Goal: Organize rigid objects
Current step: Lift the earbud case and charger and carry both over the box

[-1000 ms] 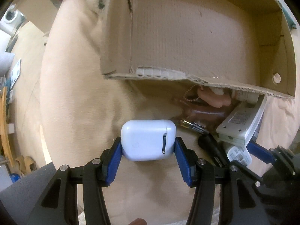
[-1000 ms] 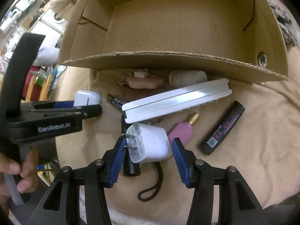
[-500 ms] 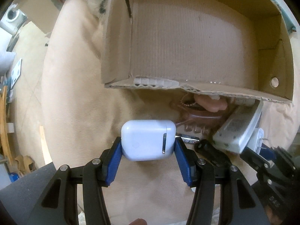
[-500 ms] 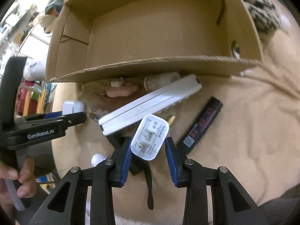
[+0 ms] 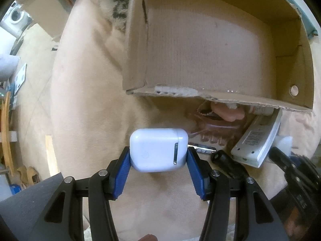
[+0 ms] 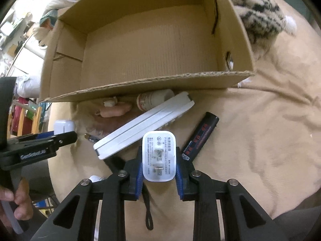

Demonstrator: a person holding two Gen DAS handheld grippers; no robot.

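Note:
My left gripper (image 5: 158,159) is shut on a white earbud case (image 5: 158,149), held above the tan cloth just in front of the cardboard box (image 5: 200,94). In the right wrist view my right gripper (image 6: 158,166) has its jaws closing on a white plug adapter (image 6: 159,155); both blue pads press its sides and its prongs face the camera. The box (image 6: 140,86) stands open and bare inside, beyond both grippers. The left gripper (image 6: 40,146) with the earbud case (image 6: 63,126) shows at the left of the right wrist view.
A white remote (image 6: 144,124), a black battery-like stick (image 6: 200,136), a small white bottle (image 6: 154,98), a pink item (image 6: 114,110) and a black strapped object (image 6: 148,206) lie on the cloth by the box's near wall. A patterned fabric (image 6: 258,20) lies beyond the box.
The right gripper's jaws have narrowed onto the plug adapter, which has turned so its prongs face the camera and has lifted off the cloth. The left gripper with the case has risen slightly.

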